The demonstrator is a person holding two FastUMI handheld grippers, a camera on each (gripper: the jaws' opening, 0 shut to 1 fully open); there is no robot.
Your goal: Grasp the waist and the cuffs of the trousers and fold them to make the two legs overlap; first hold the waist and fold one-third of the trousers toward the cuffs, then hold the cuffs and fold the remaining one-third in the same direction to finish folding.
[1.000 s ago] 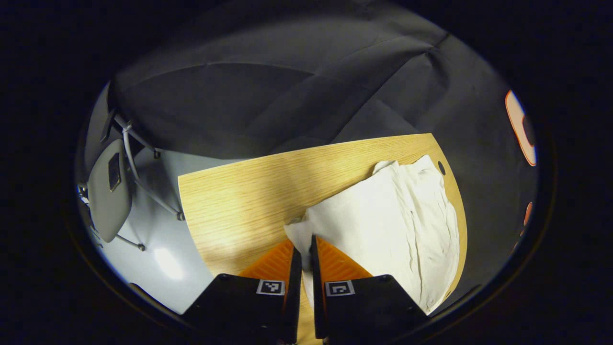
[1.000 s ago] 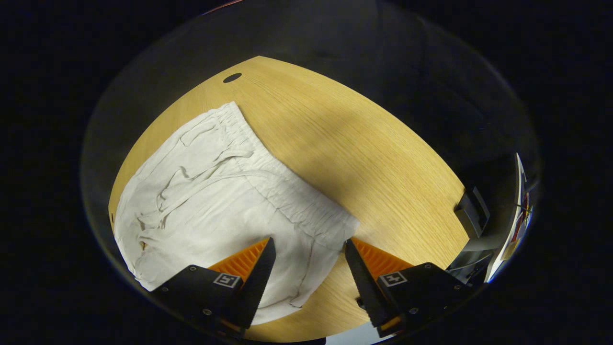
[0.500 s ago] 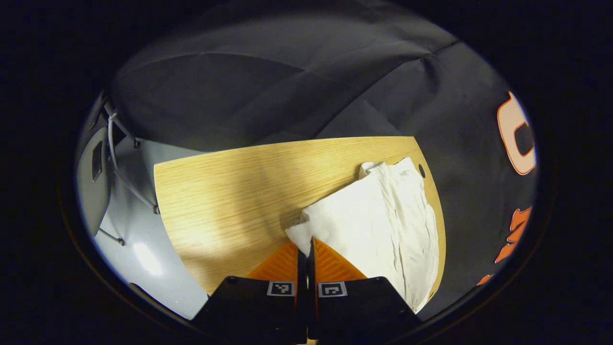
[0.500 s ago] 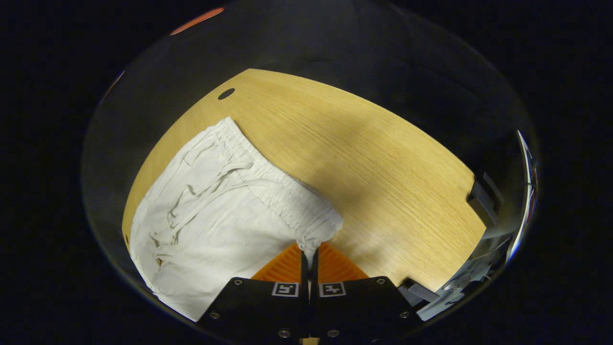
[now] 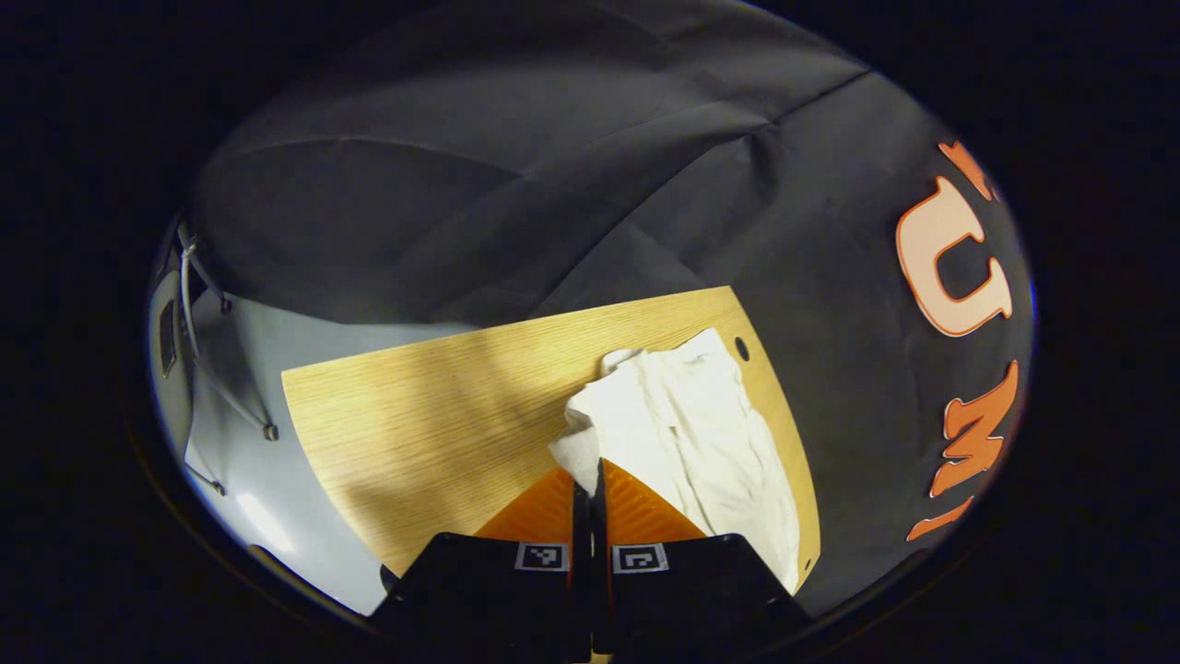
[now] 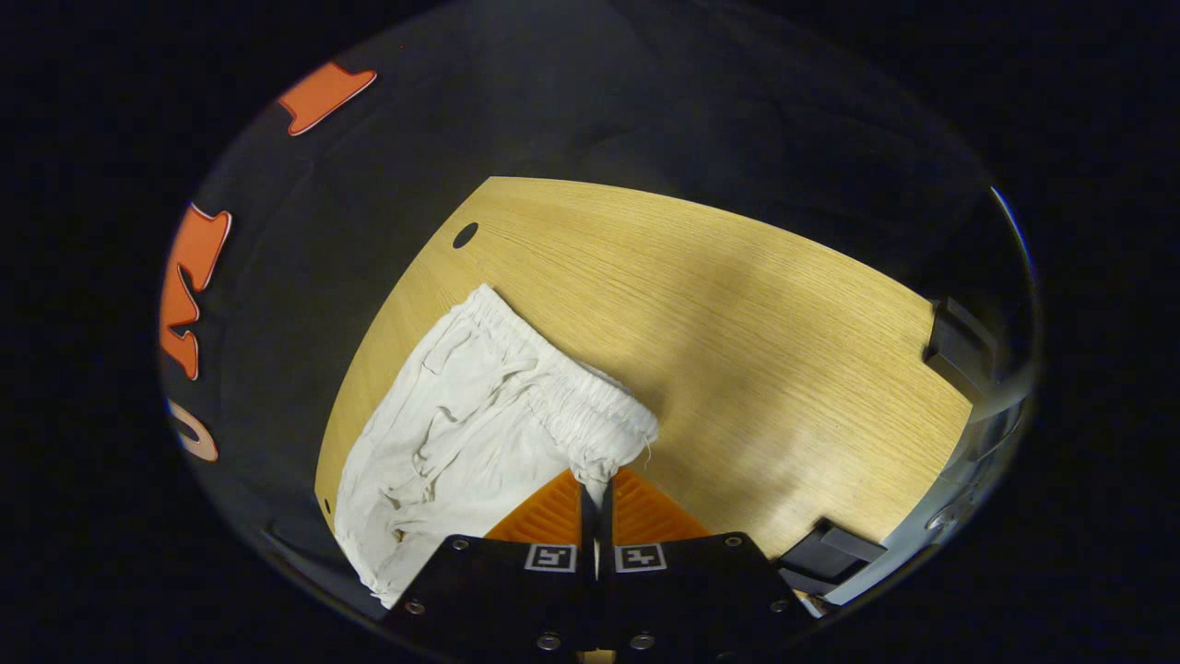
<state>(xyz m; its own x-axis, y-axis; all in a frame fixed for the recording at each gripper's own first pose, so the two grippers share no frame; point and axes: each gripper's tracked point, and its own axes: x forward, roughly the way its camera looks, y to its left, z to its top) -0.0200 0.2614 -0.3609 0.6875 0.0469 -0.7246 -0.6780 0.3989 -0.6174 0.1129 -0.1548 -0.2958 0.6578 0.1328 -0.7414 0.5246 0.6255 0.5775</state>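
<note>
Pinching a cuff corner of crumpled white fabric trousers [image 5: 687,424], left gripper [image 5: 590,472] clamped on cloth, right gripper [image 6: 597,487] clamped on elastic waistband, trousers near far corner of light wooden table [image 6: 737,350]

The trousers [image 6: 461,424] are plain off-white, lying on a light yellow wood-grain table [image 6: 737,323] above a pale grey floor [image 5: 240,443].
</note>
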